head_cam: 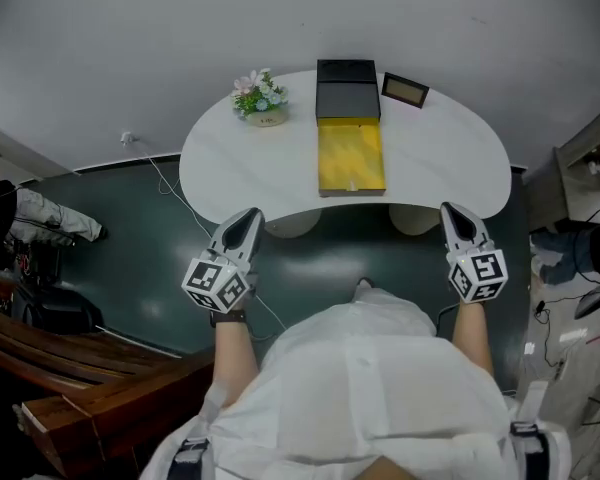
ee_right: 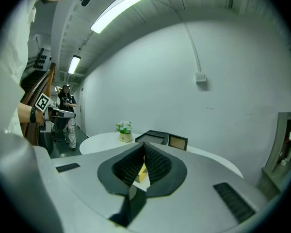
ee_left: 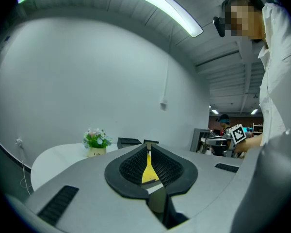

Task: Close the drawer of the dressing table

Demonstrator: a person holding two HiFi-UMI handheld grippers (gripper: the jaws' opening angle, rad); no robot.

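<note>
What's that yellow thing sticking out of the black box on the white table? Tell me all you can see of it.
It is a drawer, pulled out of a small black box toward the person. It is a shallow rectangle, bright yellow and slightly glossy inside, and looks empty. A small pale spot at its front edge may be a handle, but it is too small to tell. It sits level over the white table, ending near the table's front edge. Only the box meets it.

Head cam: above the person, looking steeply down, whole table [head_cam: 440, 158] in frame, well off. Gripper cams: low, near level, along own jaws, one from the table's left, one from its right. All three share table, flowers [head_cam: 259, 95], drawer [head_cam: 351, 156].
</note>
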